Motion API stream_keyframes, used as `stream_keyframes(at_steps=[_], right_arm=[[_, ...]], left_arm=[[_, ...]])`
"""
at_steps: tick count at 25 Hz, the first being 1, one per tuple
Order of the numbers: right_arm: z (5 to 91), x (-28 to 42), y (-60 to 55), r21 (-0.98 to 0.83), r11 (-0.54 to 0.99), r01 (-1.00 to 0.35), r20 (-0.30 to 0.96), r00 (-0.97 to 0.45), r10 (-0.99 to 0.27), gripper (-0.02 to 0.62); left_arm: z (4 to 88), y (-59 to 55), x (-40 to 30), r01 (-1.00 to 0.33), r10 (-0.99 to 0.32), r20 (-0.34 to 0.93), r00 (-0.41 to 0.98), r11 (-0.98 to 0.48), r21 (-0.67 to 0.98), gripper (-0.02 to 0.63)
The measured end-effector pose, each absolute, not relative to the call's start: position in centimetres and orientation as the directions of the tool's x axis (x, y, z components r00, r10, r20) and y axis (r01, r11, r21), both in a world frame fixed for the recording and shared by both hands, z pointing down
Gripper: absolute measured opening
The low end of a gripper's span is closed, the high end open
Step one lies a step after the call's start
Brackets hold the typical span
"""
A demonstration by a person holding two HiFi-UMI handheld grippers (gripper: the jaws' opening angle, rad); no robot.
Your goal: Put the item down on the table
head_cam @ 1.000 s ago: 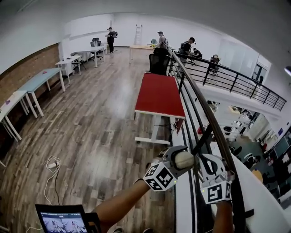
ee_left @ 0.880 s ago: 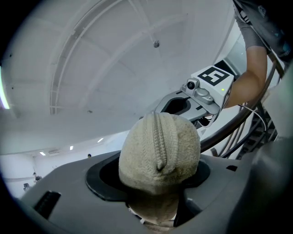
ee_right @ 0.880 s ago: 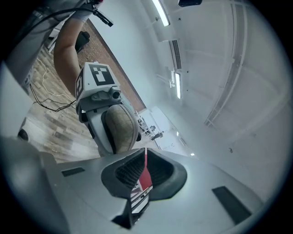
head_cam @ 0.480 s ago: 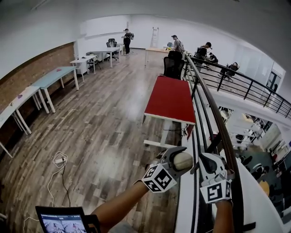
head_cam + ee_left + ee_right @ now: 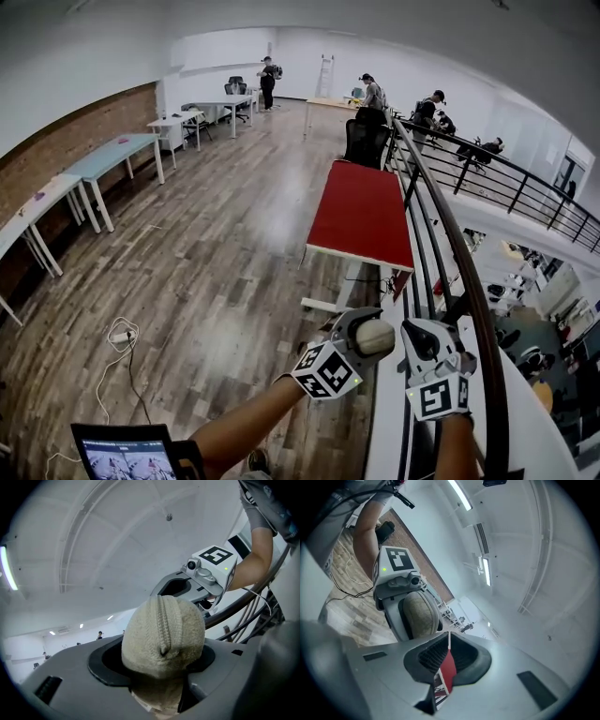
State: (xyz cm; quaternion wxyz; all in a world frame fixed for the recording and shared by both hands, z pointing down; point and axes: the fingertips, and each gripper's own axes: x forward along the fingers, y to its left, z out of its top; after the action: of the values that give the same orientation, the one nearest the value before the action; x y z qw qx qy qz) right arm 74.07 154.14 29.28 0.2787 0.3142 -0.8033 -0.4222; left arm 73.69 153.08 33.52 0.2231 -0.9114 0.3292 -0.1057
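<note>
A wide wooden floor [image 5: 187, 272] fills the head view; a red desk [image 5: 361, 211] stands on it beside a dark railing [image 5: 450, 234], its top bare. Near the lower edge, well apart from the desk, both grippers are held up side by side. The left gripper [image 5: 368, 334] is clamped on the knitted bundle [image 5: 161, 634], so the bundle is in the air and not on the desk. The bundle is beige, ribbed and rounded like a rolled sock; a raised seam runs down its middle. It stands out from between the jaws, and its longer side seems to run along them, away from the gripper. The right gripper [image 5: 419, 339] has its jaws drawn together with nothing between them.
</note>
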Motion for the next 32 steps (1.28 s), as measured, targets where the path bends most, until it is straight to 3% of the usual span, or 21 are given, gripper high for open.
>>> stream_keyframes(at_steps=[23, 32], right_arm=[[29.5, 58.3, 141.8, 0.858, 0.468, -0.210, 0.167, -0.748, -0.642, 0.006], [28.5, 59.2, 135.4, 0.855, 0.482, -0.192, 0.134, -0.816, -0.562, 0.006]], left_arm=[[34.3, 140.7, 57.4, -0.649, -0.754, 0.046, 0.655, -0.593, -0.477, 0.307], [33.6, 135.1, 58.1, -0.678, -0.813, 0.071, 0.578, -0.528, -0.512, 0.307]])
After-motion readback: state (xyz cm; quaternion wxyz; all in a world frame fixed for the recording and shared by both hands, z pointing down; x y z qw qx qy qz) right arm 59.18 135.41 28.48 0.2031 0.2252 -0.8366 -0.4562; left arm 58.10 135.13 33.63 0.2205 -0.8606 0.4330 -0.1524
